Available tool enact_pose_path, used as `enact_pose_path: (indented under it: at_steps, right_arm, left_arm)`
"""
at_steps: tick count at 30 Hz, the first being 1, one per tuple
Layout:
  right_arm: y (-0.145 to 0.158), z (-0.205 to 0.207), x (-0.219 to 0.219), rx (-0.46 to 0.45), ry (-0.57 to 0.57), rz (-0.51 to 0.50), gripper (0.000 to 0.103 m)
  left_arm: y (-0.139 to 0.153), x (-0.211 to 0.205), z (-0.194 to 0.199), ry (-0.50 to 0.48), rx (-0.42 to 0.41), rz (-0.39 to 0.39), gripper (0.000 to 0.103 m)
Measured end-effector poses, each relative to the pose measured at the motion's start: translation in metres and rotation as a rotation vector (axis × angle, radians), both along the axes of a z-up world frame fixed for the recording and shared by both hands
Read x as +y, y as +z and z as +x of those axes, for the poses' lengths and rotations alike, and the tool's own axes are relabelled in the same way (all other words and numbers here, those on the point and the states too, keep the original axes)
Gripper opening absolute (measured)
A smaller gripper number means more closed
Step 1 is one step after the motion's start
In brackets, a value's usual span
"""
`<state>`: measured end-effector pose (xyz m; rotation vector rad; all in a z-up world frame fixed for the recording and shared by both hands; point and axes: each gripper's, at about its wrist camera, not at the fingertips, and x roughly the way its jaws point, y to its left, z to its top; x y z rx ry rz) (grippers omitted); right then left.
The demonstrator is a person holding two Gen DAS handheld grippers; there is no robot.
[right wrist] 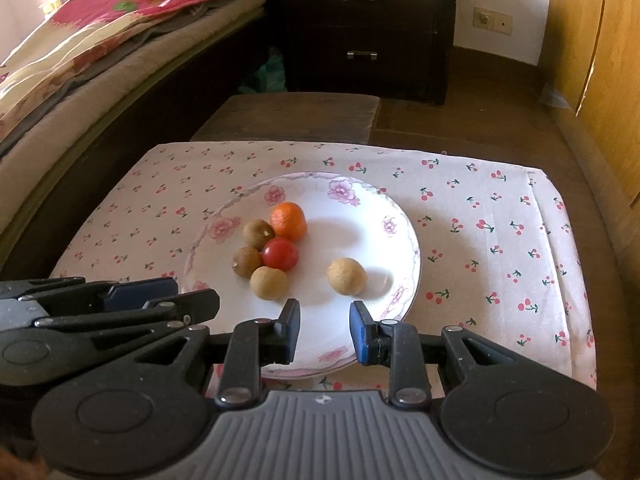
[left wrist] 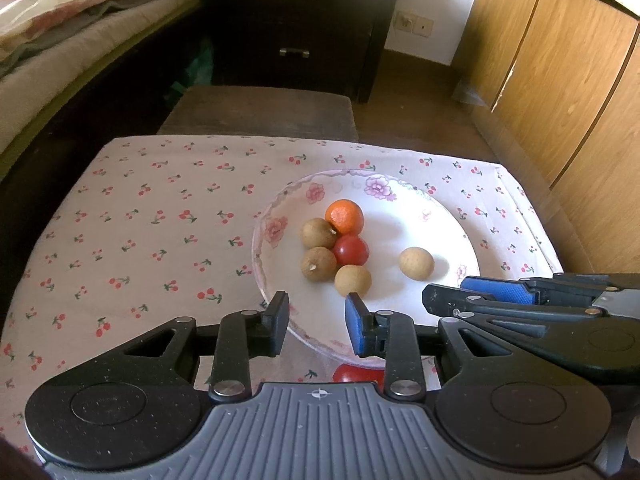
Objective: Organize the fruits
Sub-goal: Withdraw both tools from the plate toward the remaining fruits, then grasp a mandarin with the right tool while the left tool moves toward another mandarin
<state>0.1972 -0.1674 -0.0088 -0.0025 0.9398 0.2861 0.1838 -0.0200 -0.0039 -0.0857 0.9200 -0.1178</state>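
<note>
A: Black-fingered left gripper (left wrist: 317,322), blue pad on one finger. State?
B: Jaws apart, nothing between them. Hangs over the plate's (left wrist: 436,216) near rim.
A: Right gripper (right wrist: 325,330)?
B: Same, jaws apart and empty, over the near rim too. Both sit side by side, just beside each other.
A: Fruit?
B: On the plate, a cluster touching: orange (left wrist: 344,217), tomato (left wrist: 351,250), three brown longans (left wrist: 319,233) (left wrist: 318,263) (left wrist: 352,280). Fourth longan (left wrist: 416,263) alone, apart to the right.
A: Anything off the plate?
B: One red fruit (left wrist: 352,373) on the cloth (left wrist: 132,216), just under the left gripper's body, mostly hidden. Can't tell what kind.
A: Around it?
B: Cherry-print cloth covers the table. Beyond it a stool (left wrist: 264,114), dark drawers (left wrist: 300,24), bed (left wrist: 80,20) at left, wood cabinet (left wrist: 560,80) at right.
</note>
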Motion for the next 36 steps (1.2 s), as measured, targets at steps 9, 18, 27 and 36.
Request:
enact_pose_path:
  at_steps: [9,18,27,36]
  right_arm:
    - [0.007,-0.021,0.01,0.012,0.035,0.017,0.029]
    - [-0.006,-0.048,0.021,0.072,0.078,0.03,0.03]
    - [-0.016,-0.059,0.036,0.113,0.128,0.044,0.034]
    - [-0.026,-0.059,0.053,0.141,0.173,0.038,0.035]
  left_arm:
    - [0.008,0.012,-0.023,-0.011,-0.008,0.006,0.039]
    - [0.012,0.03,-0.05,-0.005,-0.003,-0.015,0.043]
    - [0.01,0.049,-0.068,0.029,0.01,-0.052,0.055]
    - [0.009,0.055,-0.072,0.035,0.011,-0.07,0.058]
